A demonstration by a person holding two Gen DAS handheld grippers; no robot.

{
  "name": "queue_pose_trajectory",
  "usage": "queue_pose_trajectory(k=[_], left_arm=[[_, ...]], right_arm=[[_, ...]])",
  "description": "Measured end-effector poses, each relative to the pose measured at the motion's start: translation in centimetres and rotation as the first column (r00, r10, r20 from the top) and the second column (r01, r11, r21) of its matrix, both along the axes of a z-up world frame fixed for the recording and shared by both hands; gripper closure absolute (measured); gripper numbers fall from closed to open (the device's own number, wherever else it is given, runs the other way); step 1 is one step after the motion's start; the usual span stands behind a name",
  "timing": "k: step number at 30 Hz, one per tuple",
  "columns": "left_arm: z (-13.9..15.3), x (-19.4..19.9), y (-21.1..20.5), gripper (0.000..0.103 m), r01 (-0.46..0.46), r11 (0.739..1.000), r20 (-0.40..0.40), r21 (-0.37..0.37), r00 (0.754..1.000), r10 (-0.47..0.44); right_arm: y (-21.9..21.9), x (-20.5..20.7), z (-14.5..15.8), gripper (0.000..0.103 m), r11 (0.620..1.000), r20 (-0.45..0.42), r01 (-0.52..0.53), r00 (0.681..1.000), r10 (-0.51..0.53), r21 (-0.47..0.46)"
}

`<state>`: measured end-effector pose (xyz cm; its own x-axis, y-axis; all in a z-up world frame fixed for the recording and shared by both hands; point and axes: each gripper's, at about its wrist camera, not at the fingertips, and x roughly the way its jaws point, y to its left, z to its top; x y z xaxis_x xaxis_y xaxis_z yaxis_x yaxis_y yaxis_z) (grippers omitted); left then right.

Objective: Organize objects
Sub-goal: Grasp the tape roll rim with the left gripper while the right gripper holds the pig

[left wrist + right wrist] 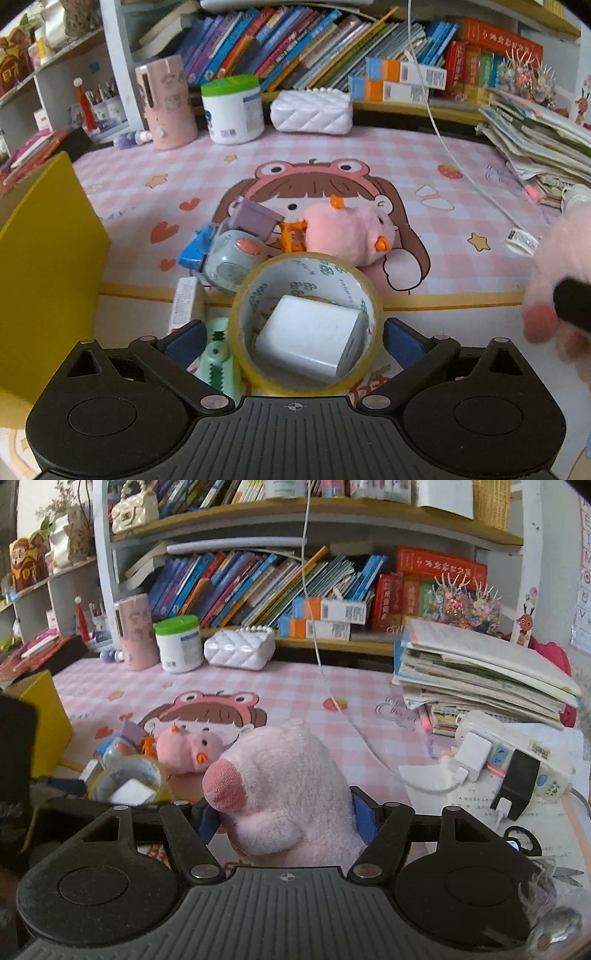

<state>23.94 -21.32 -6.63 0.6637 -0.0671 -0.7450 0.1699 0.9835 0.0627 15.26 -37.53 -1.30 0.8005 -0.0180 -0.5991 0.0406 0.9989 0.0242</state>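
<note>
Between the blue fingers of the right hand-held gripper (286, 818) sits a large pink plush pig with a darker pink snout (288, 790); the fingers are clamped on its two sides and it is held just above the surface (369, 686), which is covered by a pink checked mat with a cartoon girl. In the left wrist view the same pig shows blurred at the right edge.

The left hand-held gripper (293, 338) has its blue fingers spread apart, one on each side of a roll of clear yellowish tape (306, 321) that stands tilted on the mat. I cannot tell if the pads touch the roll. Inside the ring of the roll lies a white cube-shaped charger block (310, 343).

Just beyond the tape is a small heap: a small pink plush chick with orange beak (351, 232), a grey round toy with an orange button (229, 262), a purple box-like piece (255, 216) and a blue plastic piece (194, 251). A mint green toothed clip (218, 354) lies beside the left finger.

A yellow box (48, 258) stands at the left. At the far edge stand a white quilted bag (312, 110), a white jar with green lid (232, 109) and a pink cylinder cup (168, 103). A pile of books and papers (484, 675) is at the right.
</note>
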Motion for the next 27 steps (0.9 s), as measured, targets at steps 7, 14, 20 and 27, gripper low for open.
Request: queue_pose_trajectory(k=[7,14,20,27], left_arm=[[0.3,-0.3,0.0,0.020,0.025,0.999,0.014,-0.035,1.000,-0.024],[4.0,-2.8,2.1,0.020,0.022,0.984,0.123,-0.178,0.992,0.000],[4.9,-4.1,3.4,0.020,0.047,0.980,0.131,-0.192,0.991,-0.022],[3.2,-5.7,4.2,0.020,0.028,0.984,0.048,-0.175,0.999,-0.020]], right_arm=[[0.3,0.1,-0.2,0.036,1.000,-0.005,0.008,1.000,-0.008,-0.016],[0.9,0.1,-0.1,0.036,0.998,0.001,0.048,0.999,-0.048,-0.030],[2.3,-0.7,0.0,0.035,0.999,-0.022,0.043,0.999,-0.044,-0.028],[3.6,-1.6,0.2,0.035,0.999,-0.026,0.028,0.999,-0.029,-0.024]])
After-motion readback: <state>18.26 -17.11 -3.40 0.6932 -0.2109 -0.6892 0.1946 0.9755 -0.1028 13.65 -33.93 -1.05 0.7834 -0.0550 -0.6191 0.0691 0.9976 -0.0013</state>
